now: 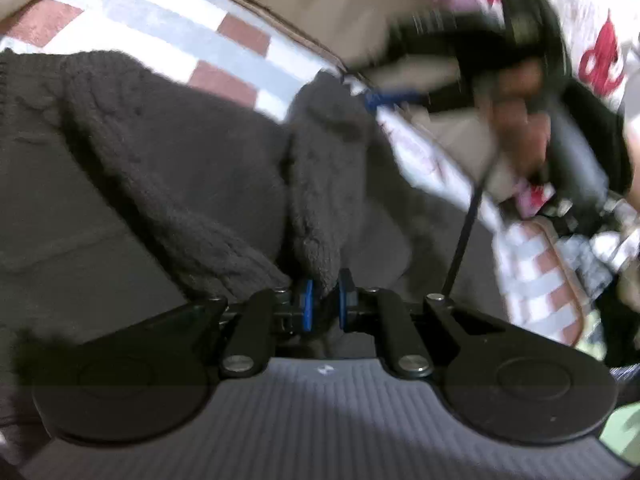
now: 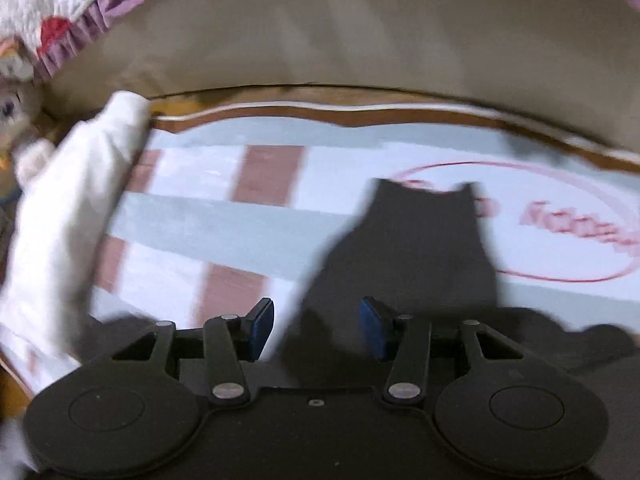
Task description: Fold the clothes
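Left gripper (image 1: 325, 300) clenched on dark sweater (image 1: 180, 152) fold; right gripper (image 2: 318, 330) released, sweater's far edge straight ahead between its fingers.

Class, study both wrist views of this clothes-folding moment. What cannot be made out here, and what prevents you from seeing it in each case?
- Left wrist view: the right hand-held gripper is smeared by motion blur, so its jaws are unreadable.
- Left wrist view: the dark knitted garment runs off the left edge, so its type is unclear.
- Right wrist view: the red lettering on the checked mat is blurred and cut by the right edge.
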Motion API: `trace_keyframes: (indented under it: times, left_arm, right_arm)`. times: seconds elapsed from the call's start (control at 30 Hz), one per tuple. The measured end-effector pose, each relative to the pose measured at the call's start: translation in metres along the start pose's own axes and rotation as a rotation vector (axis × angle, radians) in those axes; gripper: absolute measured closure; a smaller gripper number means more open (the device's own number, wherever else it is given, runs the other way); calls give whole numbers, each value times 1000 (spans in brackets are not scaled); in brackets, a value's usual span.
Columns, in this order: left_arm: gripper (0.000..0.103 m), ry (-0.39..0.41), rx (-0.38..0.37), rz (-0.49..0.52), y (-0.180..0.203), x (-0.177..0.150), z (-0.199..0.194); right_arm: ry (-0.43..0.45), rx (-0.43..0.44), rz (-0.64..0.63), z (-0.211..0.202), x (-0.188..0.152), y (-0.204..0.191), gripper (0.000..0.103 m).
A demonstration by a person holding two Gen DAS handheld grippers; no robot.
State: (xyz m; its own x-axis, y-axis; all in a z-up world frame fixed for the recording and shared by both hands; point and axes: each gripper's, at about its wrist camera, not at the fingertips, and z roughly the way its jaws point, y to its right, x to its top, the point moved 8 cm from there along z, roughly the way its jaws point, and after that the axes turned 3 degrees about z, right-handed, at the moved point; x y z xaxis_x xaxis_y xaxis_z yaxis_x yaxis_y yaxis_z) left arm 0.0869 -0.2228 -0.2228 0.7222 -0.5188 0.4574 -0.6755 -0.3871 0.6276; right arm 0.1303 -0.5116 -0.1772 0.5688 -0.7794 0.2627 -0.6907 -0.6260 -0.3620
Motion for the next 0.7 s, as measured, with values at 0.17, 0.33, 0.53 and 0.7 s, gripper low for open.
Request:
trace_keyframes:
  times: [0.17,0.33,0.53,0.7]
  left_arm:
    - [92,4,-53,-105,-18,-6,-13]
    - [90,-5,-47,-135,-20,-7,-16]
    - [84,-10,-55,-172,-15,-4,-19]
    - [66,55,-83,-246,-18,7,-39]
  right_arm:
    - [-38,-147,-5,48,-3,4,39]
    - [42,-226,-226,49,-20,-4,90]
    - [300,-97,-243,-50,-35,0,95]
    - [555,-24,-148,-179,-89,28,95]
